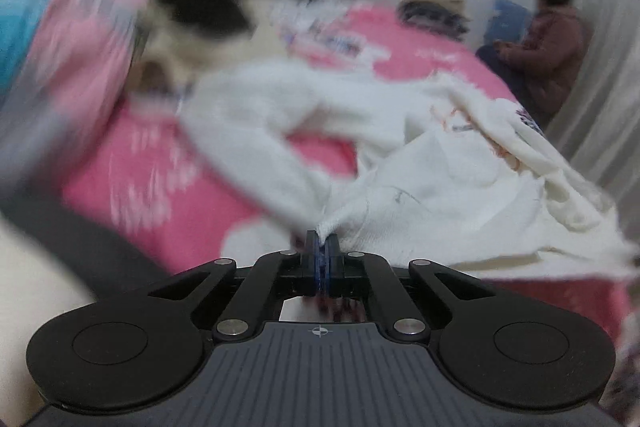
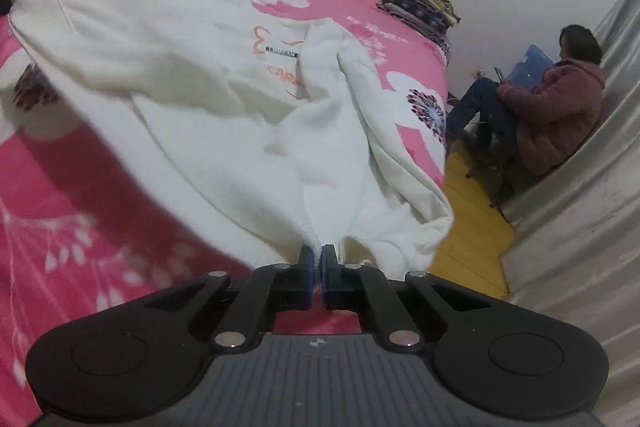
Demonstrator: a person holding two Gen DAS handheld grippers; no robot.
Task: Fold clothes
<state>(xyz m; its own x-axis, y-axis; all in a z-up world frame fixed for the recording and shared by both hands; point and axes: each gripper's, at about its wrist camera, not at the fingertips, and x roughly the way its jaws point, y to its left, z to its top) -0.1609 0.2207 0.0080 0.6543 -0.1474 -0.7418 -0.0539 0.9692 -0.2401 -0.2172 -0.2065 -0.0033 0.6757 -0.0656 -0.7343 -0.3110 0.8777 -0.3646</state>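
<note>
On a bed with a pink flowered sheet (image 2: 72,195), the left hand-held gripper (image 1: 321,247) and right hand-held gripper (image 2: 317,259) each pinch an edge of the white fleece sweatshirt (image 2: 192,67).

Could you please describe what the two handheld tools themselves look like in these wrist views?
Both look identical. The left tool and right tool have black linkage arms with silver pivot pins, blue pads on black fingers, two round black discs, and a ribbed grey body bearing a small crosshair mark. No cables or sleeves show.
</note>
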